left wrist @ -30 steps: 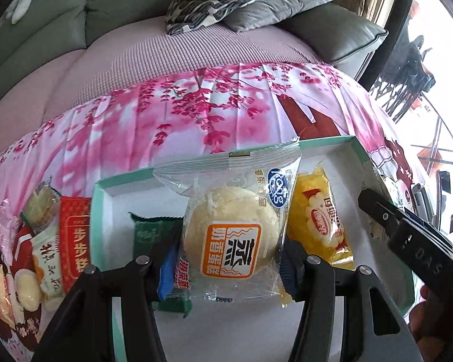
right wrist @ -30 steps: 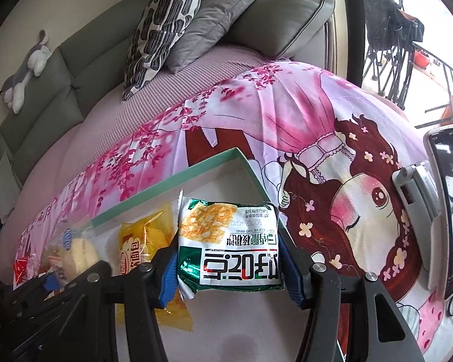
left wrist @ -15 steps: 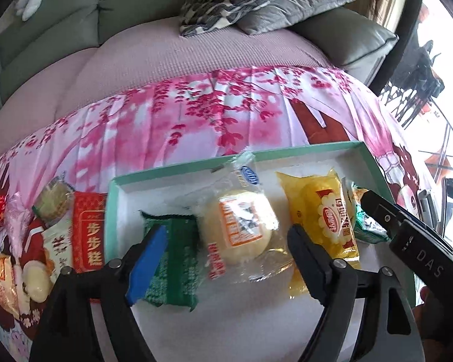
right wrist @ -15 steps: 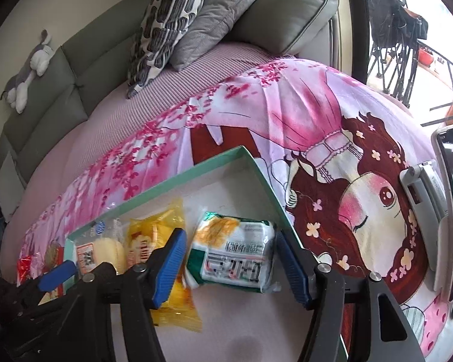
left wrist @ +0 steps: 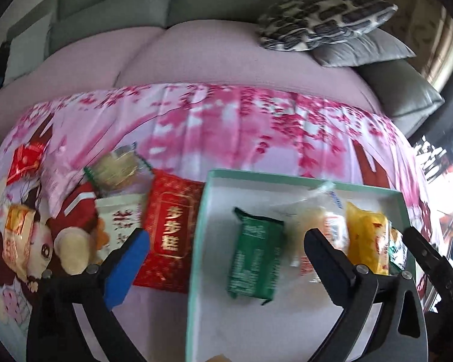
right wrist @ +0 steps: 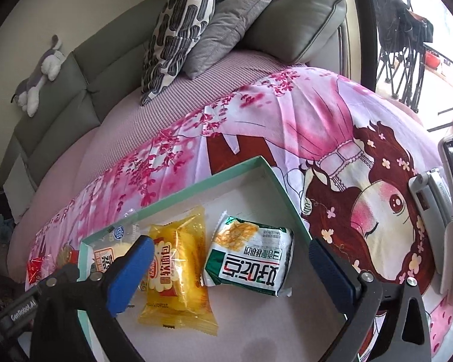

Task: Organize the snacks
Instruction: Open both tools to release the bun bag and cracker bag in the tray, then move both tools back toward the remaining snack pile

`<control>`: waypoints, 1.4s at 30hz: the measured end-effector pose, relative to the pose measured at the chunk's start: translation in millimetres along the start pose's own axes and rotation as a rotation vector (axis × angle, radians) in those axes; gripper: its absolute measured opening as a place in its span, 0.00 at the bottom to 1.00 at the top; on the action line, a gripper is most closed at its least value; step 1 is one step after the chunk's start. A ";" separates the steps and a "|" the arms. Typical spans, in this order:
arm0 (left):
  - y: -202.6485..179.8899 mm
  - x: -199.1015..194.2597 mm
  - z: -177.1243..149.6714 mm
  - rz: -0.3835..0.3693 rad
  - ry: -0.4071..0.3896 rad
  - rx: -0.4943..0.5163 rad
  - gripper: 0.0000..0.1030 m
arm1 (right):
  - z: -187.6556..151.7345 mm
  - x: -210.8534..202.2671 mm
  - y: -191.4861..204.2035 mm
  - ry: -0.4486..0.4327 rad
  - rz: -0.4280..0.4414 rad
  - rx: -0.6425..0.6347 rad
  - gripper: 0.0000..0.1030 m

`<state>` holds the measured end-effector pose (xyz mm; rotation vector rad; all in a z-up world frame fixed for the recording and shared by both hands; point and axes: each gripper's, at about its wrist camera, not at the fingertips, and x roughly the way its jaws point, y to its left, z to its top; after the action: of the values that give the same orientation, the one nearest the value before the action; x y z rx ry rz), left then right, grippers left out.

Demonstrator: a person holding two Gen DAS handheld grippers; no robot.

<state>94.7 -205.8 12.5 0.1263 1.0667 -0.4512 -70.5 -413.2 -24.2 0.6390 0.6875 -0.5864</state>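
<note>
Teal-rimmed tray (right wrist: 276, 178) on the pink printed bedsheet (right wrist: 317, 114) holds four packets. Green-white snack pack (right wrist: 250, 256), Korean lettering, lies at 3 o'clock of the yellow cake packet (right wrist: 178, 268). Right gripper (right wrist: 229, 267) released, straddling both. Left gripper (left wrist: 226, 259) released, empty, above the green wafer pack (left wrist: 255, 259).

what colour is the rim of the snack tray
Mint green rim, white inside; clearest in the right wrist view.

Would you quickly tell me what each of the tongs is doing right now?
Left tongs: open, holding nothing, above the dark green snack packet.
Right tongs: open, holding nothing, the green-and-white snack packet lying free between them.
</note>
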 end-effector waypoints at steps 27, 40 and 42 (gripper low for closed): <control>78.4 -41.6 -37.8 0.115 -0.003 -0.069 0.99 | -23.5 -27.6 59.1 0.001 0.035 -0.143 1.00; 157.9 -50.2 -53.9 0.231 -0.004 -0.225 0.99 | -62.3 -20.0 140.0 0.059 0.116 -0.313 1.00; 168.1 -51.1 -53.1 0.242 -0.011 -0.238 0.99 | -71.8 -18.3 155.3 0.075 0.160 -0.324 1.00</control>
<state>100.8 -22.3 11.7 0.0405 1.0712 -0.1046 -5.4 -255.4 -2.4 0.4098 0.7740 -0.2952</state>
